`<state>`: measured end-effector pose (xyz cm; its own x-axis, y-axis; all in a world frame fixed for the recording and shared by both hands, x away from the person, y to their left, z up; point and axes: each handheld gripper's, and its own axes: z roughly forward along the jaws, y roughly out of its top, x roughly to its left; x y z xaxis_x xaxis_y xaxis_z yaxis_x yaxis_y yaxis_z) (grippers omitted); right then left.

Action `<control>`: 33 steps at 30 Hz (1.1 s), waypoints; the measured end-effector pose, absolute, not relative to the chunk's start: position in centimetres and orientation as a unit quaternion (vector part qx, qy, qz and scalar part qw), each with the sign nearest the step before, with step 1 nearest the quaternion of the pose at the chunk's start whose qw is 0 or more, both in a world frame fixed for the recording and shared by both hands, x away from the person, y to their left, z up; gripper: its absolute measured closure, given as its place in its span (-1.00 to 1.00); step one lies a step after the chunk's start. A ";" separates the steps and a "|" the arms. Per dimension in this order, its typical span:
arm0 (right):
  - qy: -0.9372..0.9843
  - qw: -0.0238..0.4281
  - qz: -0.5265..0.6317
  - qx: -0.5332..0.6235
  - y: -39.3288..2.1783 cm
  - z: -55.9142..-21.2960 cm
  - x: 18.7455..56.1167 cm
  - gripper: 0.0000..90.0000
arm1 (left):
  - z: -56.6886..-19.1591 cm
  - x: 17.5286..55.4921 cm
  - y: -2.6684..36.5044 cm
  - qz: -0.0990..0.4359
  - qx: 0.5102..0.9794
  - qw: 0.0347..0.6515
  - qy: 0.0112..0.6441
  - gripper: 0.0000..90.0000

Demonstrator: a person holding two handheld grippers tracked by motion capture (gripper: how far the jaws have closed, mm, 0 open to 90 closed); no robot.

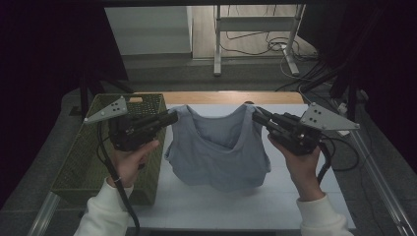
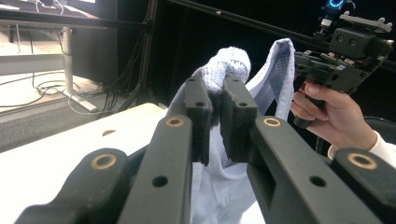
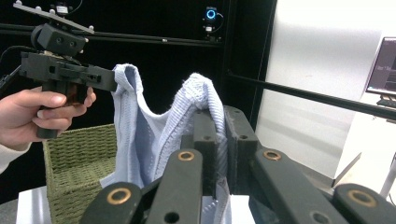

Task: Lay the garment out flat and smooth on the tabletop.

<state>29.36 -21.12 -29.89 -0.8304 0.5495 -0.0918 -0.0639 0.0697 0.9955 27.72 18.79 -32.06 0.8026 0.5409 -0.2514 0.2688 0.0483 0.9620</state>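
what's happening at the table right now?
A person is holding up a pale blue knitted sleeveless top by its two shoulder straps, one strap pinched in each hand-held gripper. The left hand-held gripper and the right hand-held gripper are both shut on the fabric, and the top hangs spread between them with its hem just at the white table. An olive-green woven basket stands at the table's left side, beside the left hand.

A pale blue knitted top [image 1: 219, 147] is hanging mid-frame; an olive-green woven basket [image 1: 81, 162] is sitting left on the white desk [image 1: 236, 206].
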 end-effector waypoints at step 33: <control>0.720 0.211 0.610 0.254 -23.7 -34.5 32.5 0.87 | -36.0 30.7 16.3 0.084 0.708 0.615 0.336 0.81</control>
<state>32.54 -23.65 -34.53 -0.7818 0.6235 0.0048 0.1076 0.1272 0.9860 30.68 16.25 -36.01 0.7601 0.5796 -0.2938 0.3716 -0.0169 0.9282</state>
